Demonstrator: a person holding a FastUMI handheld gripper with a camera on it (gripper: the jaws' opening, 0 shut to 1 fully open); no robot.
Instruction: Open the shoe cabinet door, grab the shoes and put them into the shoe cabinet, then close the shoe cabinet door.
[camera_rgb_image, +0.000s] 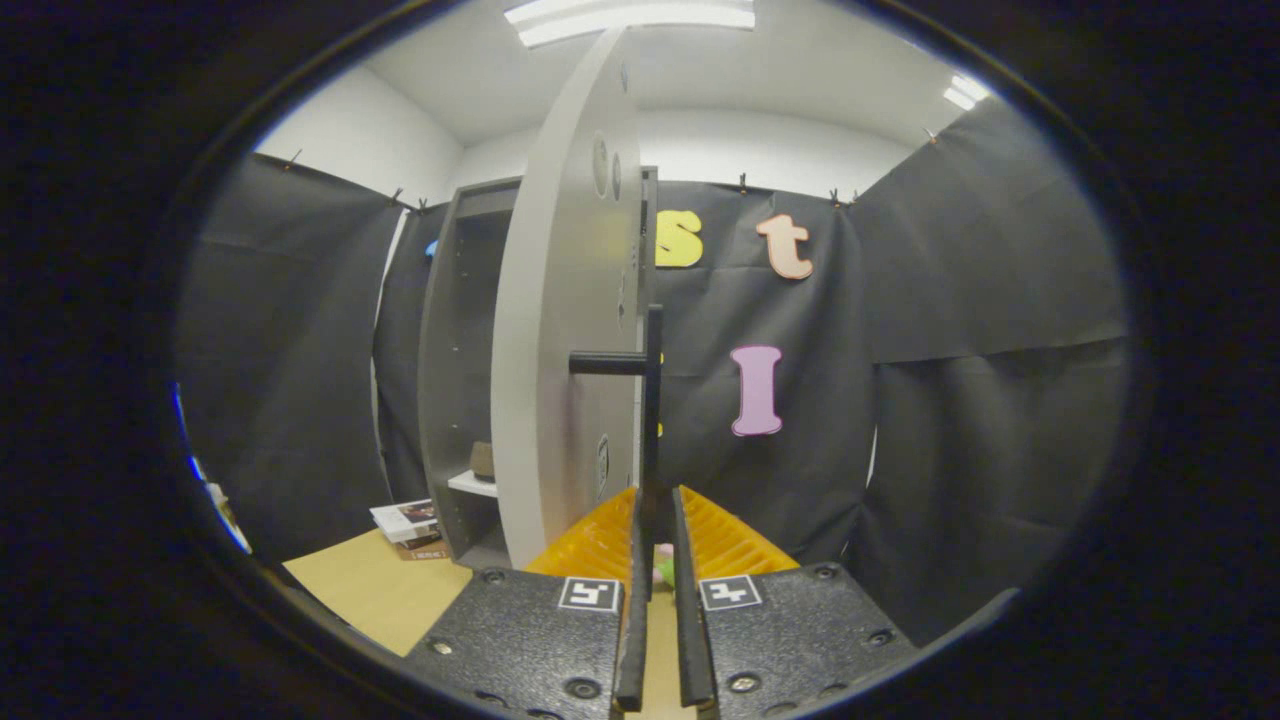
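The grey shoe cabinet (455, 330) stands ahead on the left with its pale door (565, 380) swung out toward me, almost edge-on. A black vertical bar handle (653, 380) runs down the door's front edge, fixed by a short black stub. My gripper (655, 497) is shut on the lower end of that handle, with the bar between both fingers. Inside the cabinet, a brownish shoe-like object (482, 458) sits on a white shelf (473, 484); its shape is hard to make out.
A small stack of books (410, 525) lies on the tan floor (385, 590) just left of the cabinet's foot. Black cloth walls close in on the left, behind and right. A small pink and green object (662, 572) shows low between the fingers.
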